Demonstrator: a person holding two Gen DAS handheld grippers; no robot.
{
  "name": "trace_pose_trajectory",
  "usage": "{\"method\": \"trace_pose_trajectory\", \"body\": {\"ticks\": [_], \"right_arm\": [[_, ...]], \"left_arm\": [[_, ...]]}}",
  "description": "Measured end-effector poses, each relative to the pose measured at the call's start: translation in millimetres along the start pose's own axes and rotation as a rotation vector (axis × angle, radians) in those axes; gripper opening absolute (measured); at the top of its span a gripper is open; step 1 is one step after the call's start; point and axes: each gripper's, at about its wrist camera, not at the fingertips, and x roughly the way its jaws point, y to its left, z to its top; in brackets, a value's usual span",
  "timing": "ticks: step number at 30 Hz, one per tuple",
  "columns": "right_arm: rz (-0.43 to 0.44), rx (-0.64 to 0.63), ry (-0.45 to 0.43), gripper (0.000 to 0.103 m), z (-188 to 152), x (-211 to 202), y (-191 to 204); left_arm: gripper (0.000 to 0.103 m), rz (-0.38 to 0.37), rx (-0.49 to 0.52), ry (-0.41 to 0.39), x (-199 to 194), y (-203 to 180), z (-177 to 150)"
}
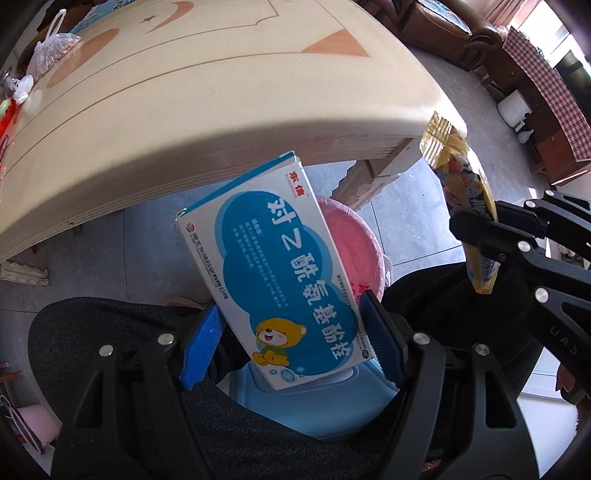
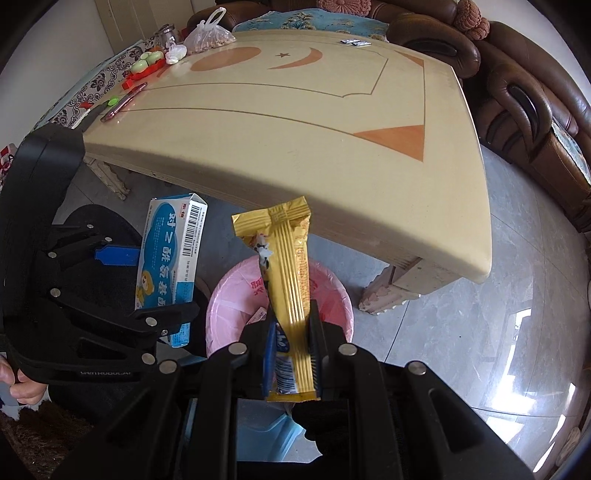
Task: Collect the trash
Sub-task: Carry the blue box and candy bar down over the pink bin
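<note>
We hold the left gripper (image 1: 291,343) with its blue pads pressed on the two long edges of a box (image 1: 280,273), white and blue with a cartoon bear. The box tilts up and away from the jaws, its far end before the edge of the table (image 1: 229,96).

We hold the right gripper (image 2: 292,350) pinched tight on a gold wrapper (image 2: 290,280), gripping its lower part; its torn upper end stands free above the pads.

Both pieces hang over a bin (image 2: 334,295) lined with a pink bag, standing on the floor just beside the table's leg (image 2: 391,291). In the right wrist view the wrapper crosses the bin's mouth, and the box sits to the left of the rim. Inside the bin we see a scrap of printed packaging at the near wall; the rest of the contents are hidden by the wrapper.

On the table's far edge lies a plastic bag (image 2: 208,35) filled with small pale pieces, beside a jar (image 2: 168,35) and a red tray (image 2: 146,68) carrying green items.
</note>
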Motion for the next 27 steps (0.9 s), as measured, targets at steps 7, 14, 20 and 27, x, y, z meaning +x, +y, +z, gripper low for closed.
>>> {"method": "trace_pose_trajectory", "body": {"ticks": [7, 14, 20, 27], "right_arm": [[0.013, 0.058, 0.025, 0.016, -18, 38, -9], [0.043, 0.123, 0.060, 0.016, -28, 82, -17], [0.073, 0.189, 0.067, 0.016, -36, 117, -22], [0.074, 0.261, 0.098, 0.016, -44, 159, -28]], "left_arm": [[0.072, -0.002, 0.018, 0.025, 27, -2, -1], [0.072, -0.028, 0.024, 0.066, 62, 0, 4], [0.072, -0.017, 0.024, 0.113, 94, 3, 7], [0.072, -0.046, 0.019, 0.167, 128, 10, 10]]}}
